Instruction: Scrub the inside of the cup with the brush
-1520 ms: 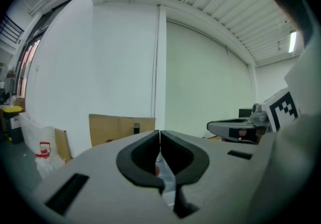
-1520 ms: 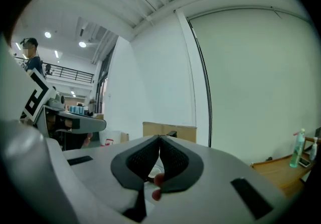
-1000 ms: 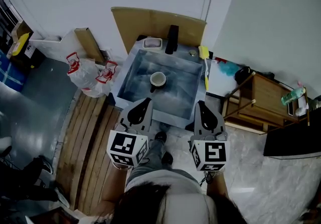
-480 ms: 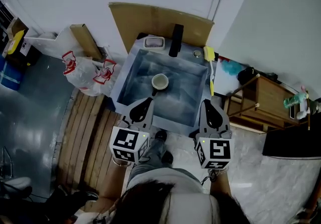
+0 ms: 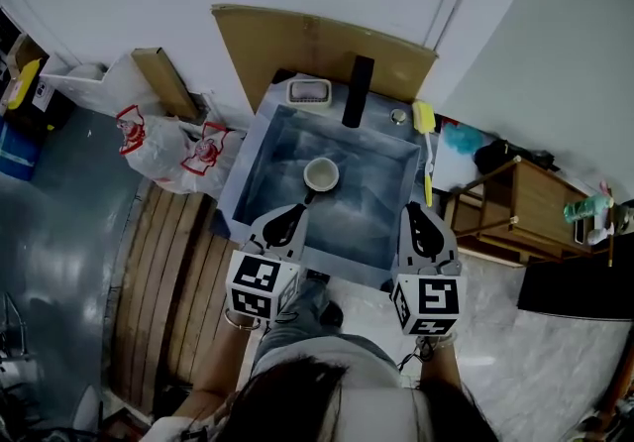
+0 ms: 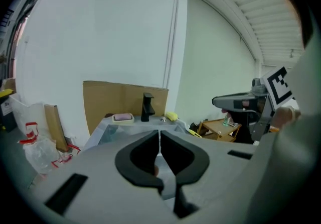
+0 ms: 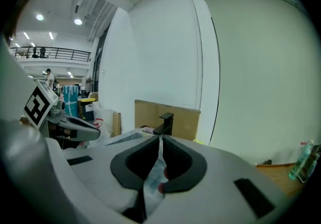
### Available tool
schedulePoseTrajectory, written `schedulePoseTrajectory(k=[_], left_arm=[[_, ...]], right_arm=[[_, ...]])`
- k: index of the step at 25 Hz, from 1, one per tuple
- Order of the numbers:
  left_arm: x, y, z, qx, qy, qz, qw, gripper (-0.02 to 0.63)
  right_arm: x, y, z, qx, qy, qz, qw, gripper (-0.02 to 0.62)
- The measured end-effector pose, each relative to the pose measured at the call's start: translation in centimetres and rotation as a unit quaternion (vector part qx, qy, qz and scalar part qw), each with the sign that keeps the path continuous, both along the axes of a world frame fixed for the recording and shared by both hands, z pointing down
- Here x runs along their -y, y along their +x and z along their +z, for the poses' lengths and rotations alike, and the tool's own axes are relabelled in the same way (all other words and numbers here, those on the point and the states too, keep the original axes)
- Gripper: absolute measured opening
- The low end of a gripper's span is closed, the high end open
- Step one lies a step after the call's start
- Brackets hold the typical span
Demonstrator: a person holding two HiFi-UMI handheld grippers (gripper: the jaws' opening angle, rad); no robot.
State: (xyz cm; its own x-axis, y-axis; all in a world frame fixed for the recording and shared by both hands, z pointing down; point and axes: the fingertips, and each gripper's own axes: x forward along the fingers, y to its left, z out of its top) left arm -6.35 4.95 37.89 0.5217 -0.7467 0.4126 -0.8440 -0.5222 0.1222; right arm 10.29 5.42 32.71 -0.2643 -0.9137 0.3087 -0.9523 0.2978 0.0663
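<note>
A pale cup (image 5: pixel 320 174) stands upright in the middle of the steel sink (image 5: pixel 267 148). The yellow-headed brush (image 5: pixel 426 123) lies on the sink's right rim, its handle pointing toward me. My left gripper (image 5: pixel 293 209) hovers shut and empty at the sink's near edge, just short of the cup. My right gripper (image 5: pixel 414 211) is also shut and empty at the near right corner, below the brush handle. In the left gripper view the shut jaws (image 6: pixel 159 136) point at the sink, with the brush (image 6: pixel 171 116) beyond. The right gripper view (image 7: pixel 160 140) hides both cup and brush.
A black faucet (image 5: pixel 357 91) and a soap dish (image 5: pixel 309 91) sit on the sink's back rim, with a cardboard sheet (image 5: pixel 297 44) behind them. Plastic bags (image 5: pixel 168 148) lie at the left. A wooden shelf (image 5: pixel 515 197) stands to the right. Wooden planks (image 5: pixel 173 272) cover the floor.
The head view has shifted, so the sink and cup sit slightly lower and to the right. Both grippers stay shut and have crept a little nearer the sink's front edge.
</note>
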Motion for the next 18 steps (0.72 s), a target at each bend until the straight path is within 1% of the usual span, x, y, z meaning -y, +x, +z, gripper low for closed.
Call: schedulePoseTrajectory(k=[8,14,18], left_arm=[[2.8,-0.5,4.1,0.010,-0.052,0.020,0.9984,0.011],[4.9,-0.9,6.3,0.017,-0.079,0.040,0.9959,0.012],[6.0,-1.0,7.5,0.015,-0.097,0.045,0.9942,0.012]], right_arm=[[3.0,0.1,1.7,-0.017,-0.034,0.014,0.999,0.028],[4.9,0.2,3.1,-0.025,-0.052,0.031,0.998,0.028],[6.3,0.9,4.0,-0.032,-0.062,0.044,0.997,0.029]])
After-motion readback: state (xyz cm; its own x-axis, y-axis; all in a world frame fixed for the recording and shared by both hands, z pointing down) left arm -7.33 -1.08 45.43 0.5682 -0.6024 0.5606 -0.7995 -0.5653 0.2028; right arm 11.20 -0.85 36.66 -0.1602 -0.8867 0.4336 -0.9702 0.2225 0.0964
